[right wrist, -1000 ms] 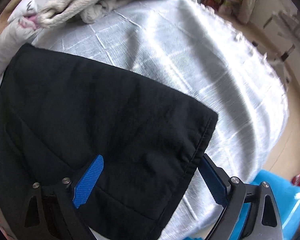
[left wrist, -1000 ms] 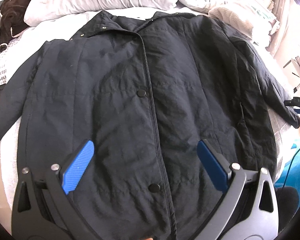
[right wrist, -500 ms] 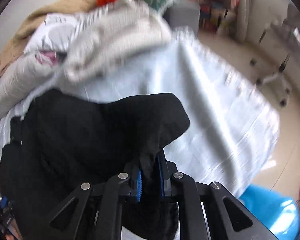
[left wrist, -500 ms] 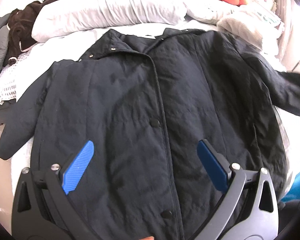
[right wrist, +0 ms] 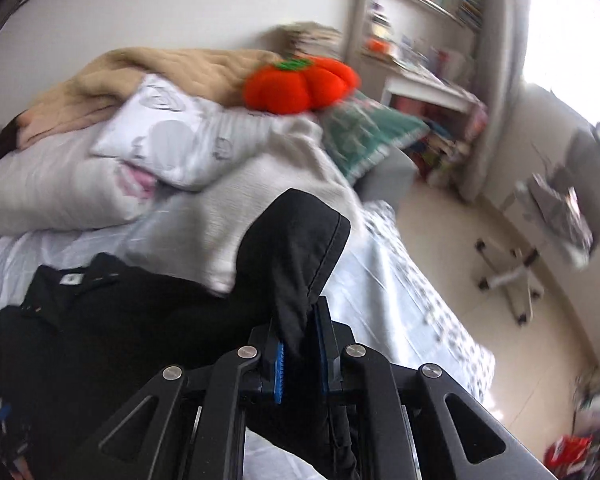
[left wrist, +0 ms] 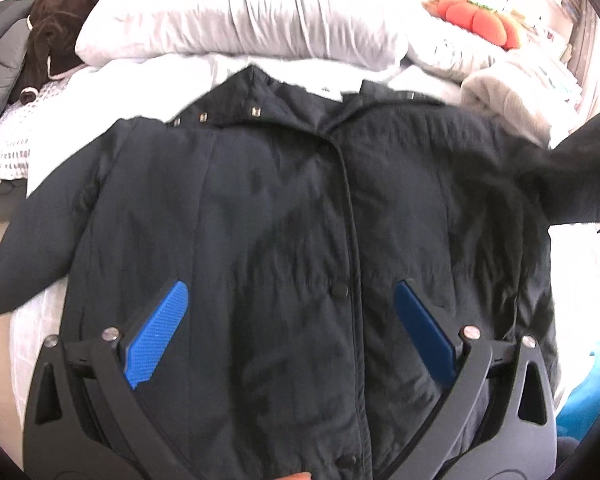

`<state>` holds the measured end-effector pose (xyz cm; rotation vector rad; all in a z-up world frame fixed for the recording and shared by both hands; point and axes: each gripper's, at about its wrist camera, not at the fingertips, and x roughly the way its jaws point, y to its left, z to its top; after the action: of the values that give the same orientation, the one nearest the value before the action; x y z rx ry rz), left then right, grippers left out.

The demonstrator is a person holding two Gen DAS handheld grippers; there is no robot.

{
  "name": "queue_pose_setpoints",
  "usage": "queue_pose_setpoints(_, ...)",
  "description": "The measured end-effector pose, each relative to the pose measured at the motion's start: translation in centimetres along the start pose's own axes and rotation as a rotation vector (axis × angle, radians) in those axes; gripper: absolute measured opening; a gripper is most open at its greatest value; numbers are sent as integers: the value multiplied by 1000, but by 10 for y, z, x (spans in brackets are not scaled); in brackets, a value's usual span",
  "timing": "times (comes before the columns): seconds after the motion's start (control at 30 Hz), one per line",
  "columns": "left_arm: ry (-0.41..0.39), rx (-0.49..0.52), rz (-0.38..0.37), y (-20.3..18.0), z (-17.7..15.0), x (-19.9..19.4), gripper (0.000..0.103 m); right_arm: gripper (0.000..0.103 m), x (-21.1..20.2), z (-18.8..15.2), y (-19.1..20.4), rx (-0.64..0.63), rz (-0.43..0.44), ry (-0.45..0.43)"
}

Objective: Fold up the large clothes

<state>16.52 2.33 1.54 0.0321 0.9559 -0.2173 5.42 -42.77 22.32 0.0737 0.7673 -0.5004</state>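
A large black padded jacket [left wrist: 284, 216] lies front-up on the bed, collar toward the pillows, snaps closed down the middle. My left gripper [left wrist: 288, 320] hovers open above its lower front, blue pads wide apart and nothing between them. The jacket's left sleeve [left wrist: 28, 248] lies flat at the bed's edge. Its right sleeve [left wrist: 580, 176] is lifted off the bed. In the right wrist view my right gripper [right wrist: 300, 344] is shut on that sleeve's cuff [right wrist: 300, 248], which stands up above the pads, well over the white sheet [right wrist: 400, 320].
Pillows [left wrist: 240, 12] and an orange pumpkin cushion [right wrist: 300, 84] line the head of the bed. A beige blanket [right wrist: 140, 76] and a brown garment [left wrist: 56, 36] lie at the back. Floor, an office chair base [right wrist: 508, 280] and shelves are to the right.
My right gripper closed on the sleeve cuff and rose high, lifting the sleeve off the bed. The left gripper drew back and up a little, still open.
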Motion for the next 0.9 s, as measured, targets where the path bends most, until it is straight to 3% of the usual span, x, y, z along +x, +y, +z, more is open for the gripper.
queue_pose_setpoints(0.13, -33, -20, -71, 8, 16, -2, 103, 13, -14, 20, 64, -97, 71, -28)
queue_pose_setpoints(0.27, -55, -55, -143, 19, 21, -2, 102, 14, -25, 28, 142, -193, 205, -27)
queue_pose_setpoints(0.53, -78, -167, -236, 59, 26, 11, 98, 15, -2, 11, 285, -392, 385, 71)
queue_pose_setpoints(0.67, -49, -238, -311, 78, 24, 27, 89, 31, 29, -18, 343, -459, 477, 174)
queue_pose_setpoints(0.77, -23, -259, -317, 84, 20, 37, 88, 47, 41, -33, 359, -476, 563, 235)
queue_pose_setpoints(0.9, -18, -254, -313, 86, 20, 41, 88, 69, 41, -40, 346, -503, 526, 195)
